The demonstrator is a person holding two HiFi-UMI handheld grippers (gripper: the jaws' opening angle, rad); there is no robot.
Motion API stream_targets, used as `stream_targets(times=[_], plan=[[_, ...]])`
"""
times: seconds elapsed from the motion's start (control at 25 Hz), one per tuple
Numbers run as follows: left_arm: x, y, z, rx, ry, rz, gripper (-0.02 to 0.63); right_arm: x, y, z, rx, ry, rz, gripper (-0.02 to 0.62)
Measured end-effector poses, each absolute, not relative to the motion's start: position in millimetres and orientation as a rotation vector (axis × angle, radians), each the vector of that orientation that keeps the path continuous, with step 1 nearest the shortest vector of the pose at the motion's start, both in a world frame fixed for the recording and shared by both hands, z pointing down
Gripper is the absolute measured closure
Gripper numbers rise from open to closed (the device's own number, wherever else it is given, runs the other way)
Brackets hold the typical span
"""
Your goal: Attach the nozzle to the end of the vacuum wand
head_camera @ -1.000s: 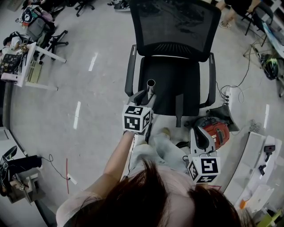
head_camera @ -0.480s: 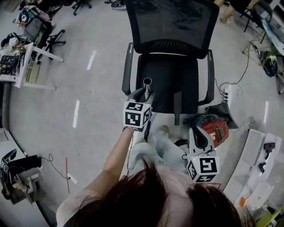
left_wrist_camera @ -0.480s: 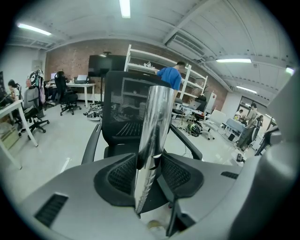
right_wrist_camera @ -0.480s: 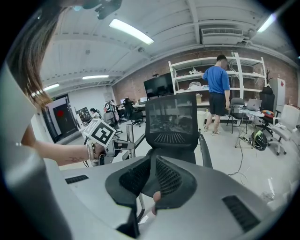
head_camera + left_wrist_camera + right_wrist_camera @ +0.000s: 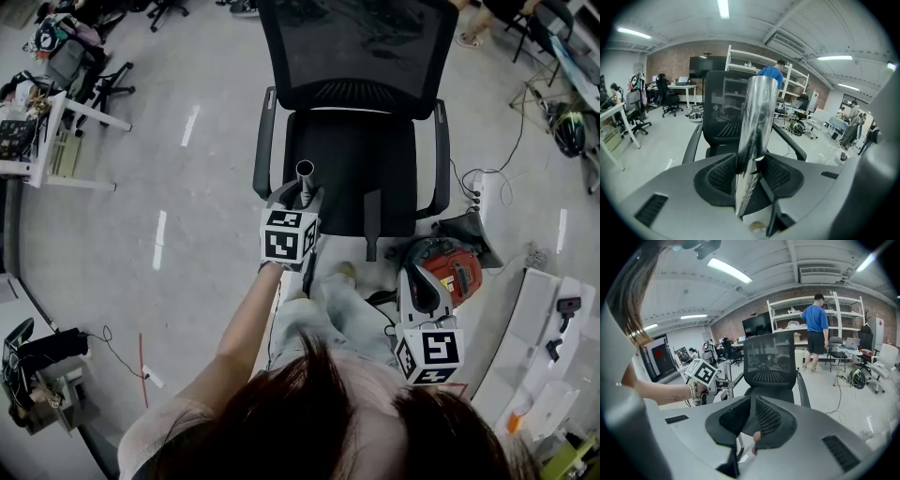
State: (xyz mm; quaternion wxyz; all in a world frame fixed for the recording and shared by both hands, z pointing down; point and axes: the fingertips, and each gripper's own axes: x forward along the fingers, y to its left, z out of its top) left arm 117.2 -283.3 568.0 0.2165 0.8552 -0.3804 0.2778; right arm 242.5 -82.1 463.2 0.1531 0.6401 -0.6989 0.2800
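The shiny metal vacuum wand (image 5: 754, 136) stands upright between the jaws of my left gripper (image 5: 750, 171), which is shut on it. From the head view, the wand's open end (image 5: 305, 170) rises above the left gripper (image 5: 300, 199), in front of the black office chair (image 5: 352, 155). My right gripper (image 5: 420, 283) hangs low at the right, beside the red and grey vacuum body (image 5: 456, 270). Its jaws (image 5: 752, 420) are shut with nothing in them. A slim dark piece (image 5: 374, 230) lies at the chair seat's front edge; whether it is the nozzle I cannot tell.
A white desk (image 5: 66, 122) and more chairs stand at the far left. Cables and a power strip (image 5: 478, 192) lie on the floor to the right of the chair. White shelving (image 5: 548, 366) runs along the right edge. A person in blue (image 5: 816, 322) stands by shelves behind.
The left gripper has sunk a little with the wand still in it. The right gripper has stayed where it was, jaws shut.
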Motion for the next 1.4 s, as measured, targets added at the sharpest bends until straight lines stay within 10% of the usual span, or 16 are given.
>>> stream_targets(times=[1.4], plan=[[117.5,-283.5,576.0,2.451,-1.069,0.816,0.451,265.1,-70.6,580.3,1.787,-1.944,1.072,0.566]])
